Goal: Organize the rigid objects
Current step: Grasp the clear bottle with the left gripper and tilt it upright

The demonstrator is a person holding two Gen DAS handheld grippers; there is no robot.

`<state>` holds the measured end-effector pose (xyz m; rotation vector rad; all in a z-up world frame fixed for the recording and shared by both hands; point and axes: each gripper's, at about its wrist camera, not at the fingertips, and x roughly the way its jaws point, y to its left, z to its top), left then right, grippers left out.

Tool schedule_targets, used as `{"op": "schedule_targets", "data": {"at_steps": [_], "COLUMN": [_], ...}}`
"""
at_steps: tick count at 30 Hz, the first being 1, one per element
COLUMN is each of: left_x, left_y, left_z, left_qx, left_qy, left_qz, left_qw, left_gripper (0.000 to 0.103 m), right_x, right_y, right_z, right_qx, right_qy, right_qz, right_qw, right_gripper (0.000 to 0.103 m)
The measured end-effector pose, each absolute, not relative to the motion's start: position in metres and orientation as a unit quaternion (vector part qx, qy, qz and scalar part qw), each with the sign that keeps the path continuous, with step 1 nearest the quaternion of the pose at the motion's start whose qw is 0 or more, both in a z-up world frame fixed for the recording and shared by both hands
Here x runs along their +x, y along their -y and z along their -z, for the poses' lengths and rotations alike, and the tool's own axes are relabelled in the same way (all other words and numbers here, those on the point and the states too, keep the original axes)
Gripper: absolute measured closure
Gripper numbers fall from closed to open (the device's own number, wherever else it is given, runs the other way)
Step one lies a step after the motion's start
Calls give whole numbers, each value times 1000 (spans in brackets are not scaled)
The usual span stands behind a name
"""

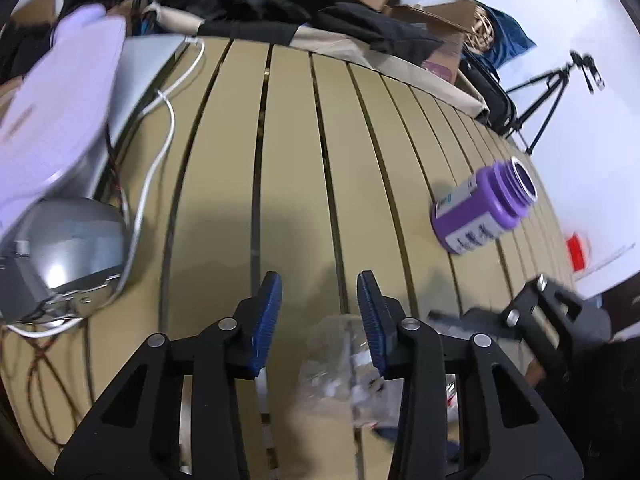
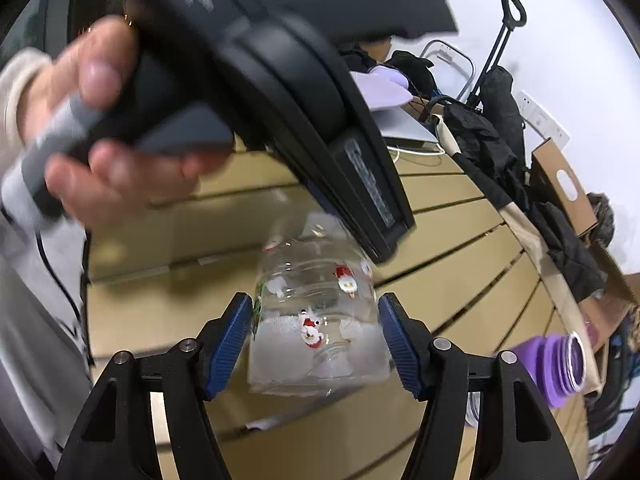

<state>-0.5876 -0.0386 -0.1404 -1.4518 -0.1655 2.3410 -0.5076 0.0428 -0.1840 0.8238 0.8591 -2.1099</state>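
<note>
Right gripper [image 2: 316, 340]: jaws spread wide, a clear jar [image 2: 316, 320] between the blue pads [image 2: 228, 344]. The left pad sits at the jar's wall and may touch it; the right pad [image 2: 400, 344] shows a thin gap. Cannot tell whether the jar is actually gripped.

Jar: transparent, printed with small red-and-white Santa figures, frosted white band low on the wall. It tilts, mouth end pointing away from the camera. No readable writing on it.

Left gripper [image 1: 318, 308]: jaws apart, nothing between the pads. In the right wrist view its black body [image 2: 280, 92] crosses above the jar, tip close over the jar's far end; contact there is blurred. A hand [image 2: 92, 132] grips its handle. Lettering on its side is too smeared to read.

In the left wrist view the jar [image 1: 344, 364] shows as a blur just under the right pad.

Purple bottle [image 1: 484, 208] lies on its side on the slatted table [image 1: 288, 160], uncapped, mouth toward the far right edge, well clear of the left gripper. Its white label carries print too small to read. In the right wrist view the bottle [image 2: 556, 368] lies just beyond the right finger.
</note>
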Motion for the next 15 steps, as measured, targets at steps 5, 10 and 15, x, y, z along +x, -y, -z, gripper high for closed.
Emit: {"op": "schedule_targets", "data": {"at_steps": [5, 10, 15], "left_x": [-574, -559, -547], "left_y": [35, 28, -31], "left_z": [128, 95, 86], "left_qx": [-497, -458, -429], "left_qy": [-5, -24, -154], "left_qz": [-847, -849, -810], "left_qw": [188, 263, 369], "left_gripper": [67, 33, 21], "right_x": [-509, -505, -507], "right_y": [-59, -86, -107], "right_z": [182, 171, 160], "right_qx": [329, 322, 329], "right_qy": [-322, -315, -250], "right_qz": [823, 839, 843], "right_qw": [332, 305, 345], "right_gripper": [22, 22, 22]}}
